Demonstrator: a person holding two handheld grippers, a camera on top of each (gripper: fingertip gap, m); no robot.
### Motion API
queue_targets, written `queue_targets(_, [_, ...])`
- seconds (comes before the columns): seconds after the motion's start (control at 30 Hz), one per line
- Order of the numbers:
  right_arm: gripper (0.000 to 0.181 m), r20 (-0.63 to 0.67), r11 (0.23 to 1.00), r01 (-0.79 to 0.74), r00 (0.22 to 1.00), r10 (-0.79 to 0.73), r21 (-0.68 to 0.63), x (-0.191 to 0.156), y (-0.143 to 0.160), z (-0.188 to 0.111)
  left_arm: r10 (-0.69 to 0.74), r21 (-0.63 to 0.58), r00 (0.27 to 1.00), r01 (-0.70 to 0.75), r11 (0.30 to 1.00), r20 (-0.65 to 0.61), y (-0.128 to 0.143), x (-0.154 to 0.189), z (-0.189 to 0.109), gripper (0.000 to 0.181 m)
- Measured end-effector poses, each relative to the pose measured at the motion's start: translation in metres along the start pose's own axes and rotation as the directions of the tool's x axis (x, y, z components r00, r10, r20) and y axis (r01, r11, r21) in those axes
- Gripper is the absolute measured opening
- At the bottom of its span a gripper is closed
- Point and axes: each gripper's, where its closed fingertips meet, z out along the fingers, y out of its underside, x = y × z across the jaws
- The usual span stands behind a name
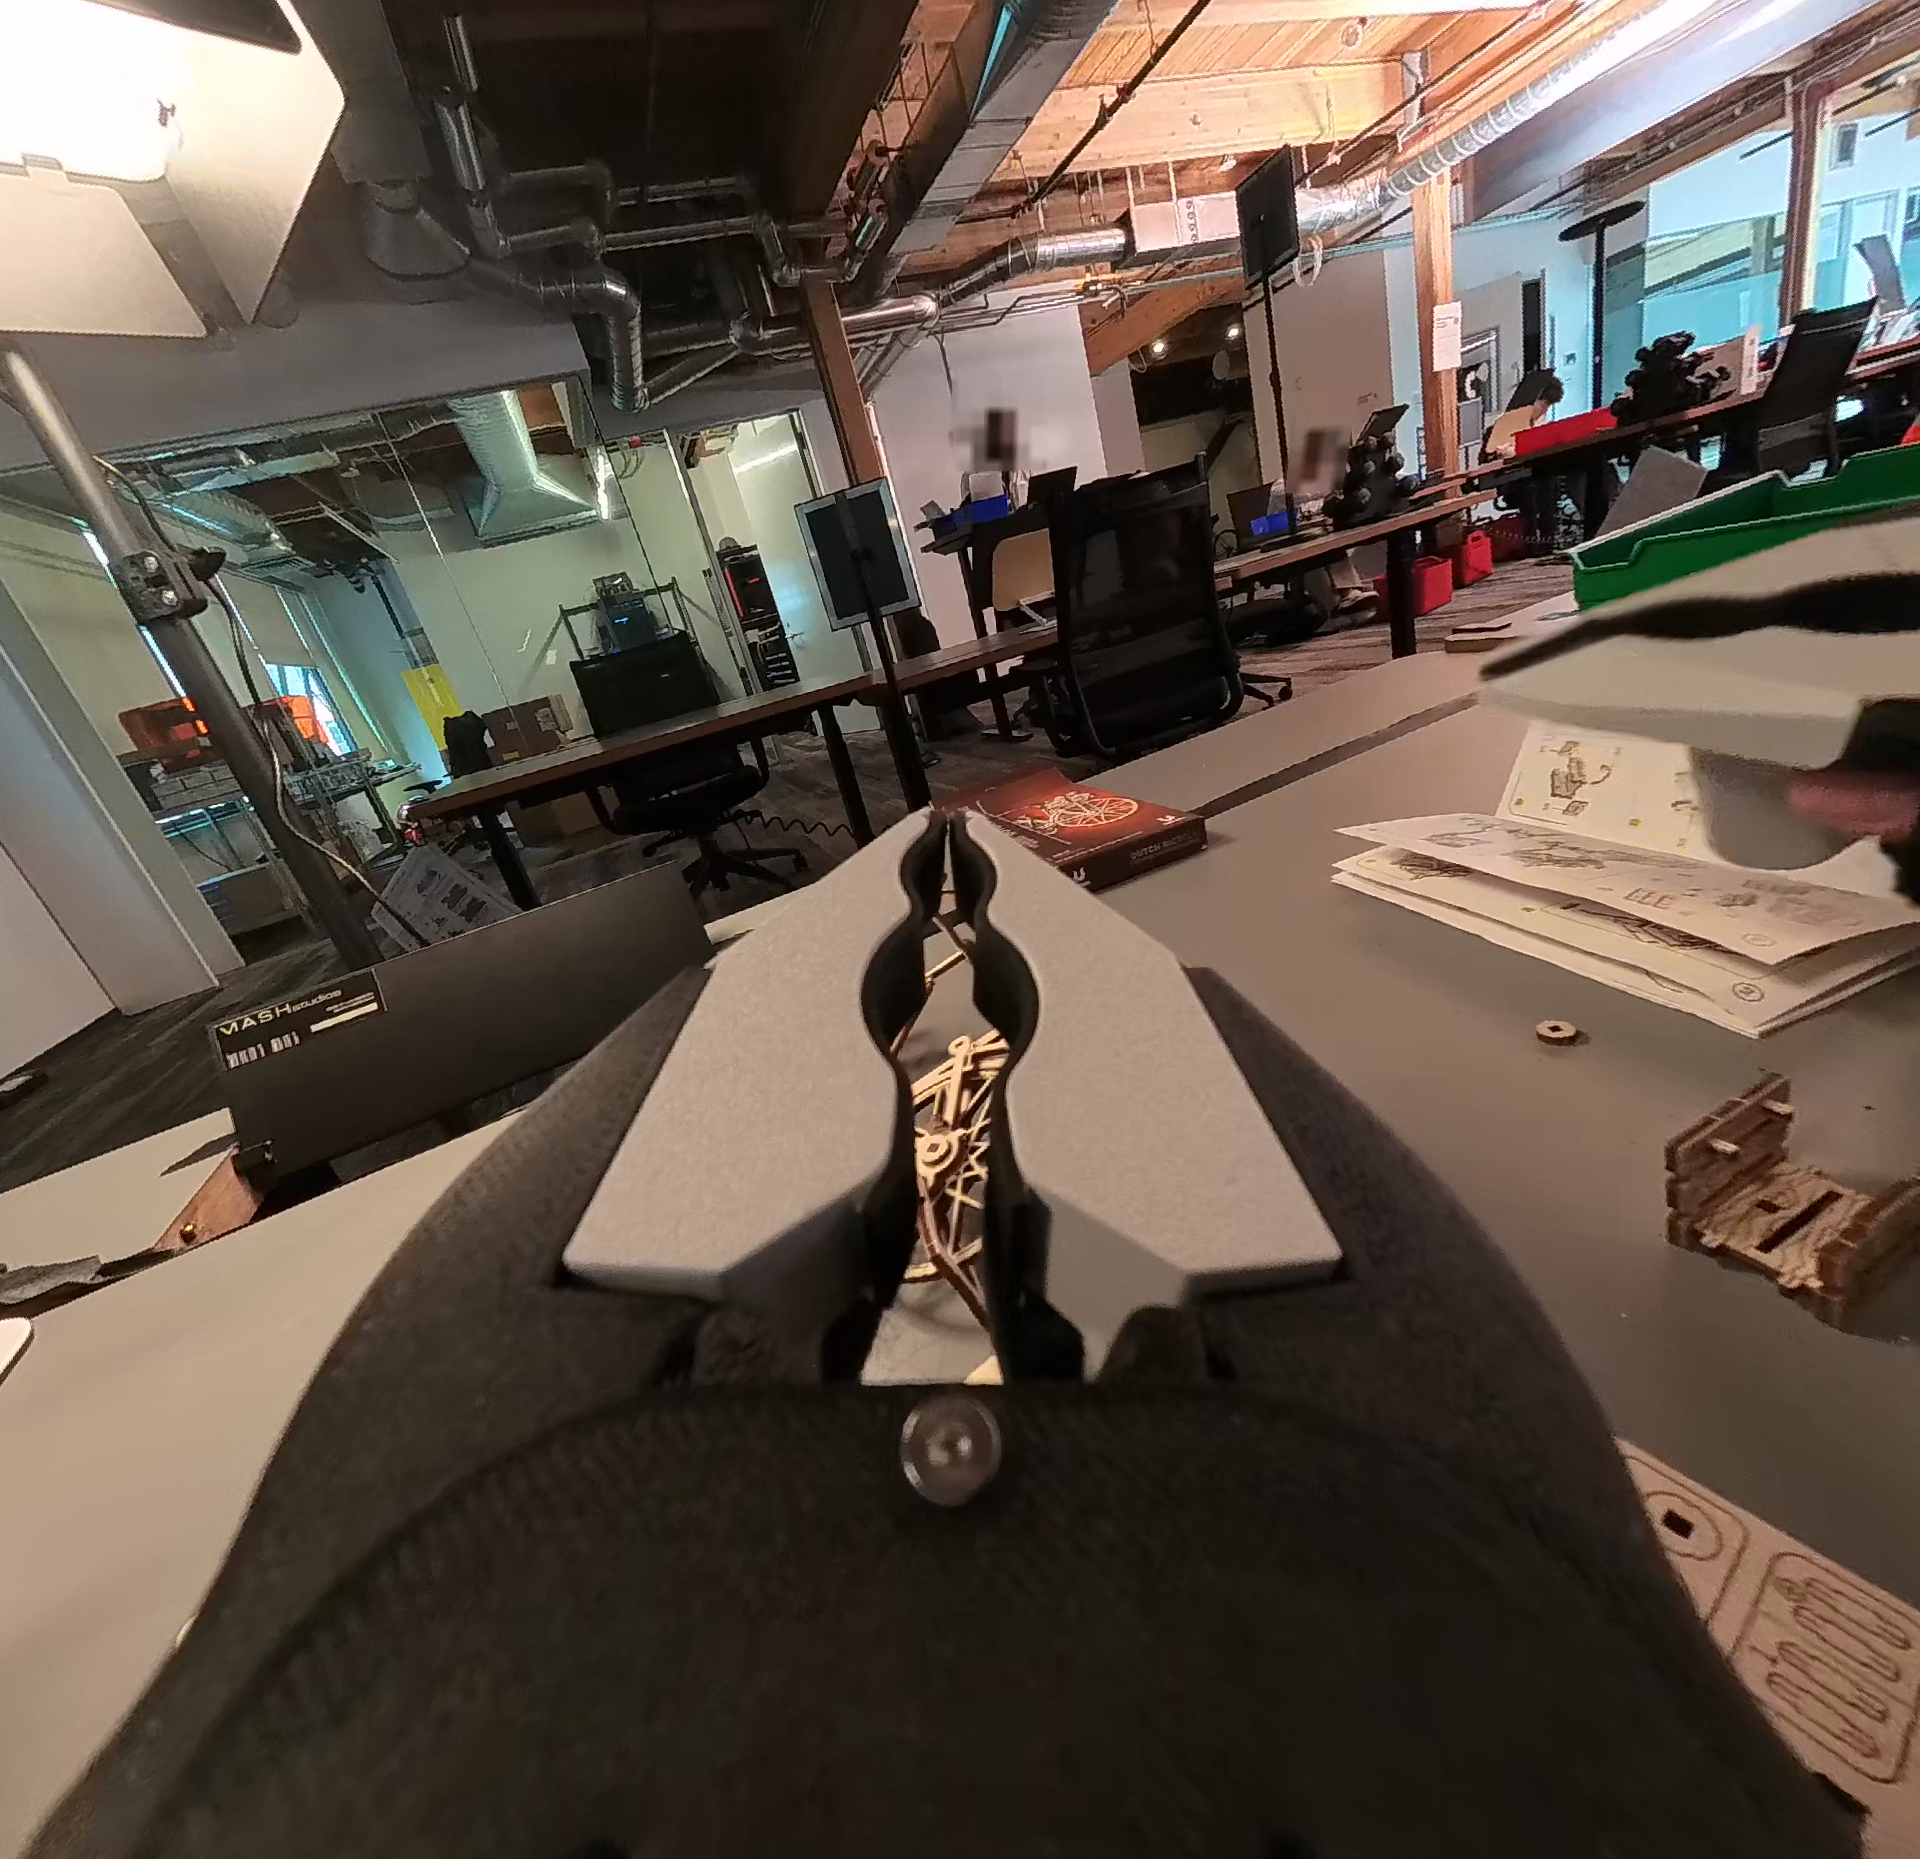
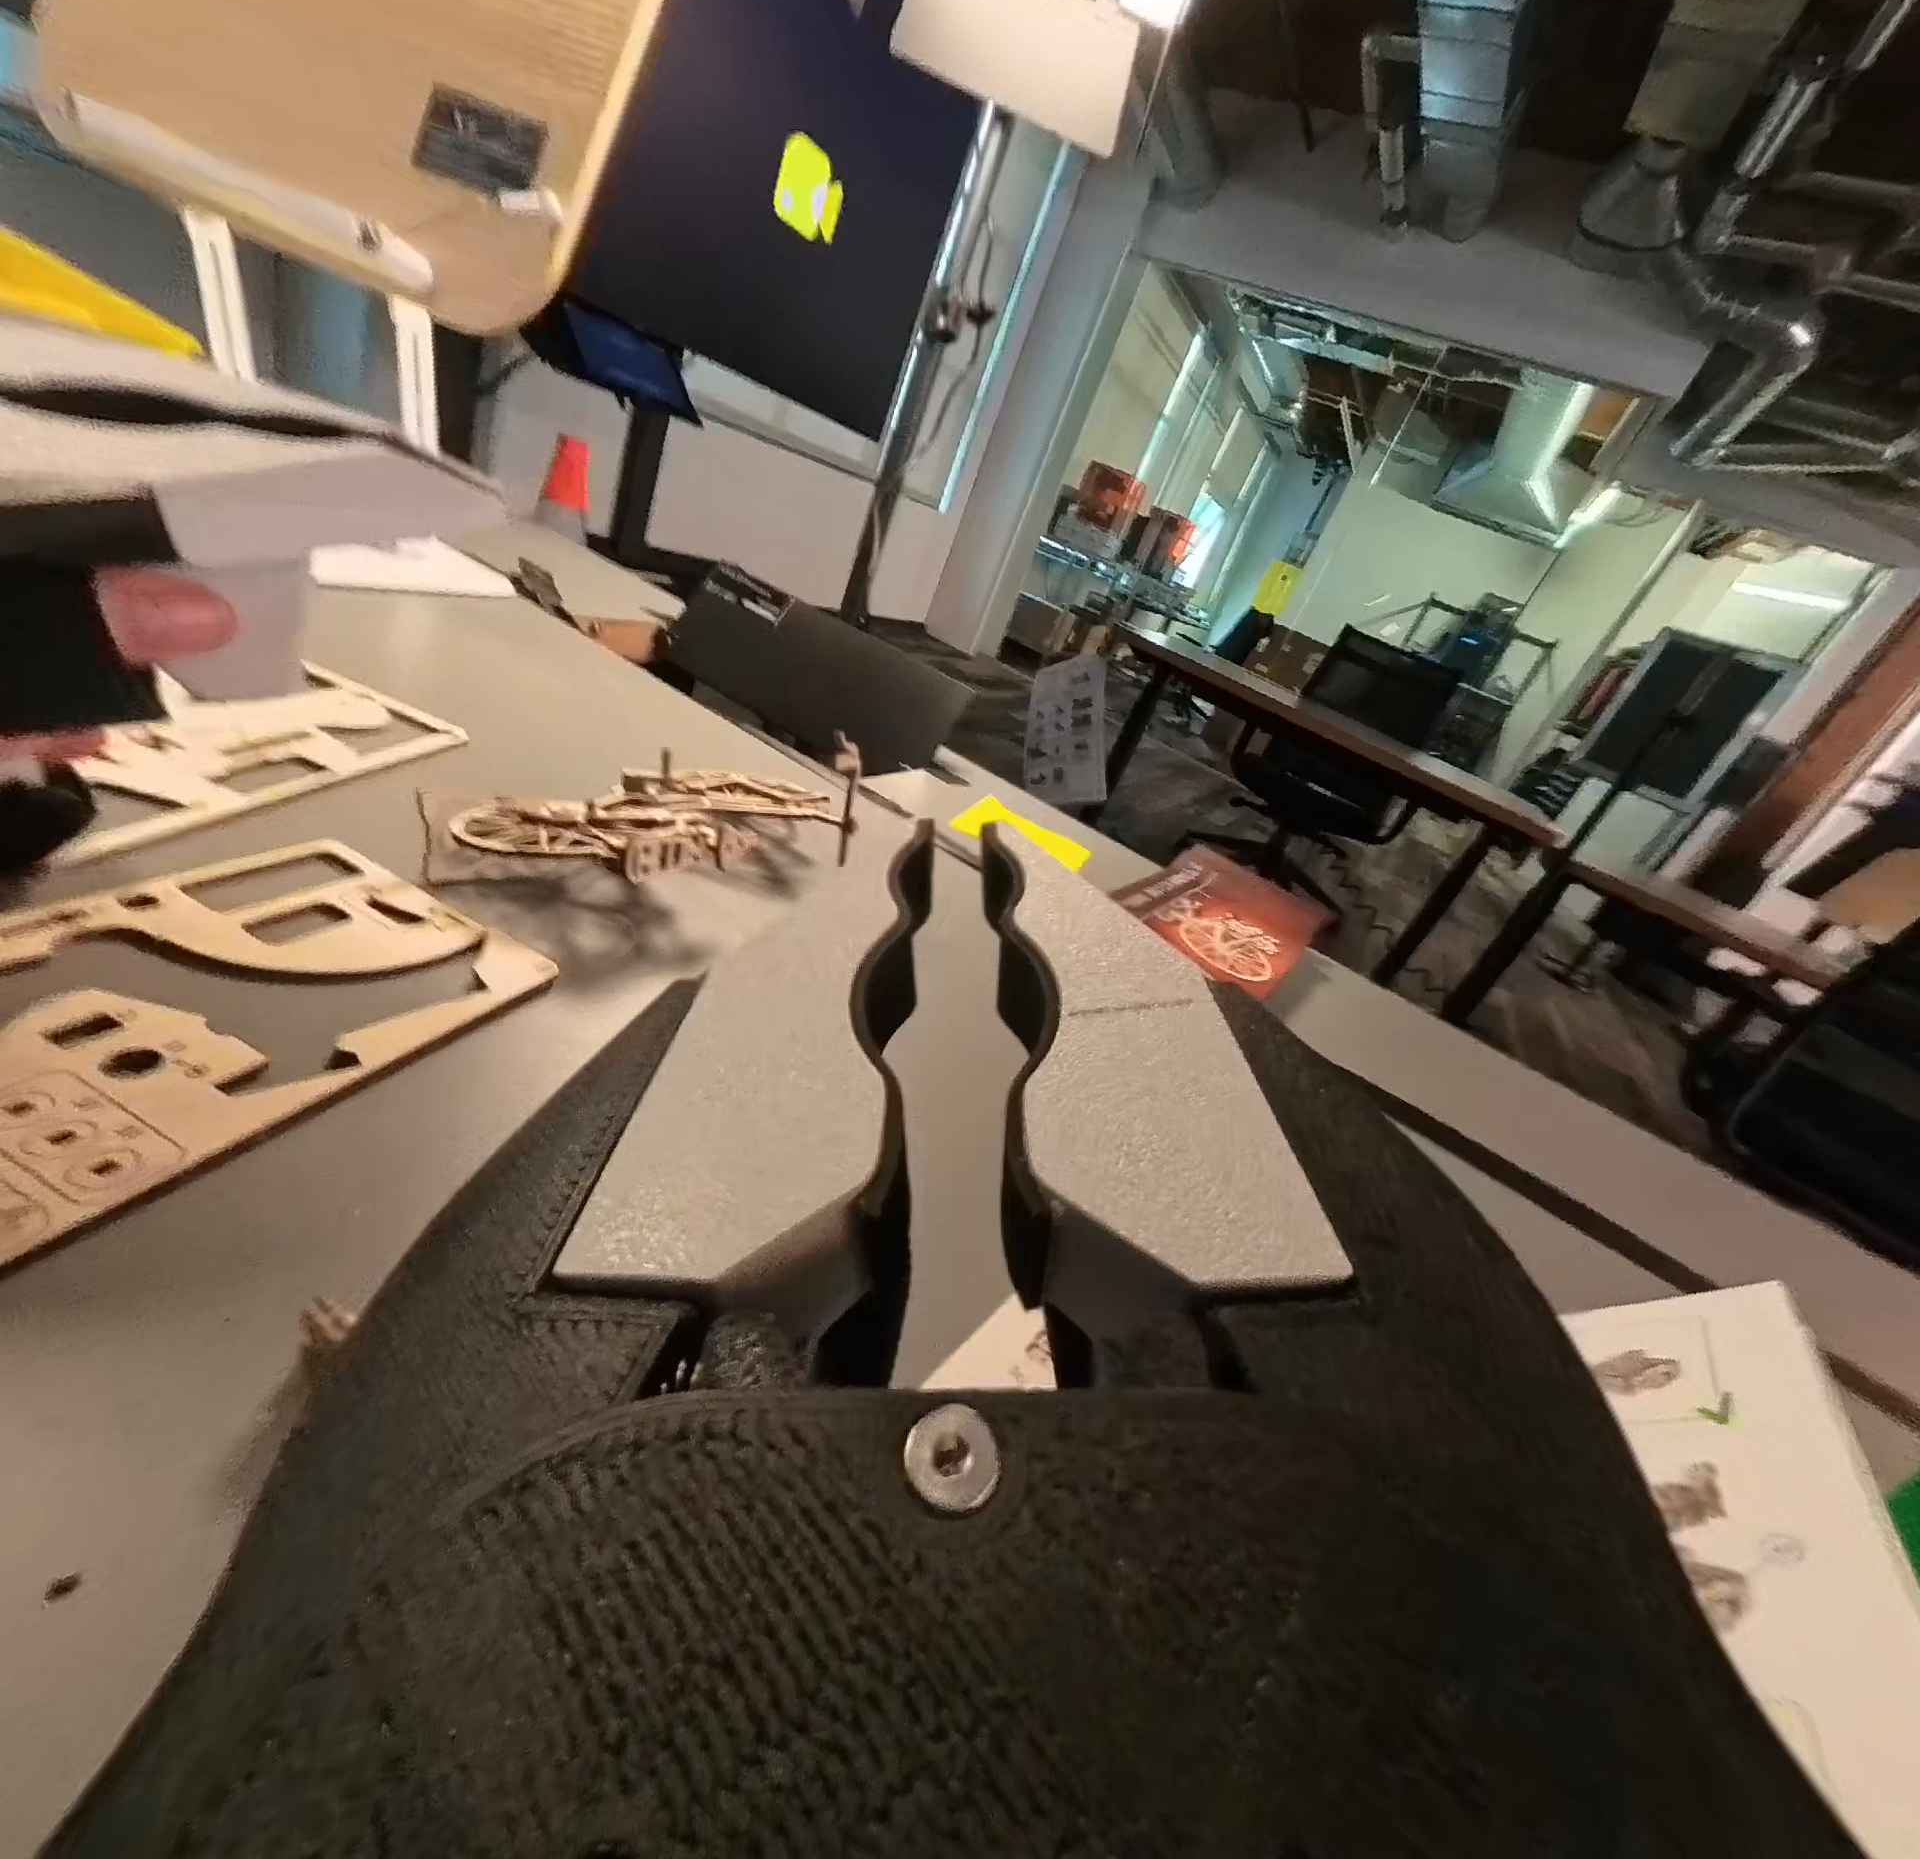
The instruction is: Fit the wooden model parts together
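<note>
The left gripper (image 1: 951,833) pinches the wooden bicycle model (image 1: 951,1134) at frame centre, likely to steady it; the right gripper (image 2: 954,841) is slightly spread and empty, apparently free for another part.

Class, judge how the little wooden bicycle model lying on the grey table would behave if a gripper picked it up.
The bicycle model is probably light: it is thin cut wood with mostly open gaps. Its slender spokes and frame look fragile, so a hard squeeze may snap them. Lying on its side, it seems unlikely to roll.
</note>
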Motion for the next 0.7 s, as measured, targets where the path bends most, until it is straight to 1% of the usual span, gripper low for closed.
queue_targets(0.07, [0.010, 0.051, 0.996, -0.083, 0.995, 0.082, 0.024, -0.002, -0.005, -0.004, -0.002, 0.002, 1.000, 0.002, 1.000, -0.005, -0.001, 0.001, 0.000, 0.000])
queue_targets(0.13, [0.011, 0.147, 0.990, -0.139, 0.980, 0.135, 0.012, -0.010, -0.008, -0.010, 0.001, 0.003, 1.000, -0.001, 1.000, -0.015, -0.001, 0.004, 0.000, 0.000])
queue_targets(0.2, [0.015, 0.302, 0.988, -0.150, 0.943, 0.138, 0.018, -0.026, -0.018, -0.018, 0.008, 0.005, 1.000, -0.008, 1.000, -0.022, -0.002, 0.006, 0.001, 0.000])
queue_targets(0.27, [0.016, 0.426, 0.987, -0.154, 0.897, 0.119, 0.050, -0.039, -0.030, -0.028, 0.008, 0.005, 1.000, -0.008, 1.000, -0.023, -0.002, 0.006, 0.001, 0.000])
queue_targets(0.3, [0.016, 0.493, 0.986, -0.161, 0.861, 0.125, 0.031, -0.046, -0.030, -0.032, 0.003, 0.006, 1.000, -0.003, 1.000, -0.023, -0.002, 0.006, 0.001, 0.000])
queue_targets(0.33, [0.016, 0.561, 0.986, -0.165, 0.815, 0.147, -0.019, -0.055, -0.027, -0.037, -0.001, 0.006, 1.000, 0.001, 1.000, -0.023, -0.001, 0.006, 0.000, 0.000])
queue_targets(0.4, [0.015, 0.679, 0.979, -0.135, 0.705, 0.204, -0.154, -0.072, -0.014, -0.049, -0.009, 0.008, 1.000, 0.009, 1.000, -0.019, -0.002, 0.004, 0.000, 0.000])
queue_targets(0.43, [0.015, 0.715, 0.972, -0.104, 0.661, 0.226, -0.212, -0.079, -0.007, -0.056, -0.014, 0.009, 1.000, 0.014, 1.000, -0.018, -0.002, 0.004, 0.000, 0.000])
queue_targets(0.5, [0.014, 0.745, 0.958, -0.035, 0.621, 0.243, -0.283, -0.090, 0.006, -0.062, -0.019, 0.009, 1.000, 0.019, 1.000, -0.018, -0.002, 0.003, 0.000, 0.000])
queue_targets(0.6, [0.012, 0.755, 0.940, 0.075, 0.619, 0.219, -0.334, -0.100, 0.024, -0.064, -0.018, 0.010, 1.000, 0.019, 1.000, -0.021, -0.002, 0.004, 0.000, 0.000])
queue_targets(0.7, [0.010, 0.758, 0.926, 0.105, 0.612, 0.227, -0.362, -0.102, 0.031, -0.067, -0.017, 0.012, 1.000, 0.017, 1.000, -0.019, -0.003, 0.004, 0.000, 0.000])
